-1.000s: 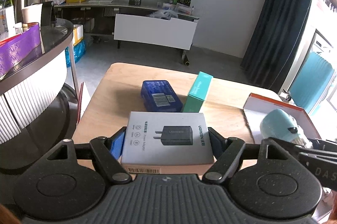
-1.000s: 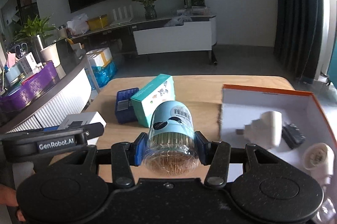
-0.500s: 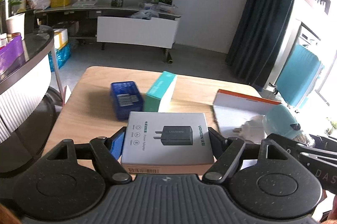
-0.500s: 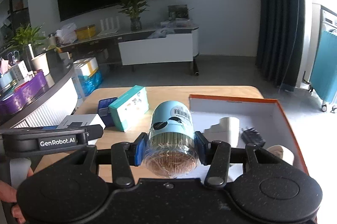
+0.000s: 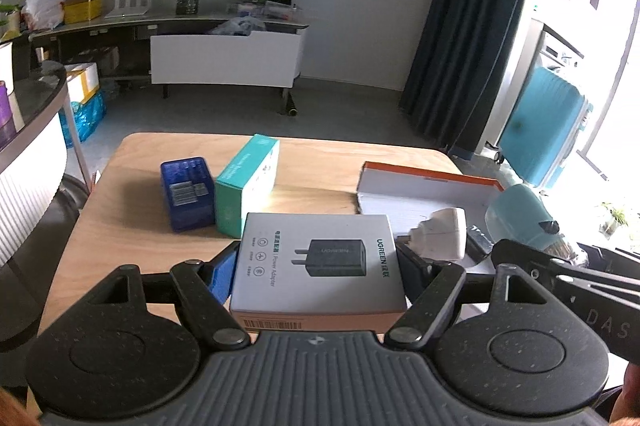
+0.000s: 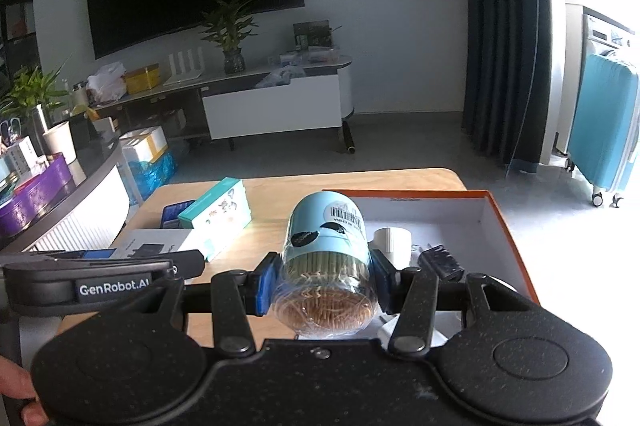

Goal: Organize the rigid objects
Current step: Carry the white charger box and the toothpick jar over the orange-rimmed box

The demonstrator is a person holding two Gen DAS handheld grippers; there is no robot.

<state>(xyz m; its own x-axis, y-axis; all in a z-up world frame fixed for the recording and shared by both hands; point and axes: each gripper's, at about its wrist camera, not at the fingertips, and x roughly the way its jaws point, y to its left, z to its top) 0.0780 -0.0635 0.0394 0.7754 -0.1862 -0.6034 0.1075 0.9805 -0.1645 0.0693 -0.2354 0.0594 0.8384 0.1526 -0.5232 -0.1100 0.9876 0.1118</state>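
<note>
Both grippers carry loads: left gripper (image 5: 316, 266) clamps the adapter box (image 5: 316, 262), right gripper (image 6: 324, 282) clamps the toothpick jar (image 6: 326, 258), nearer the orange-rimmed tray (image 6: 500, 222) at the desk's right edge.

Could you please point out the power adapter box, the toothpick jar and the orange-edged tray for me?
power adapter box (image 5: 316, 262): left wrist view, on its printed top face.
toothpick jar (image 6: 326, 258): right wrist view, on its side.
orange-edged tray (image 6: 506, 222): right wrist view, on its right wall.
</note>
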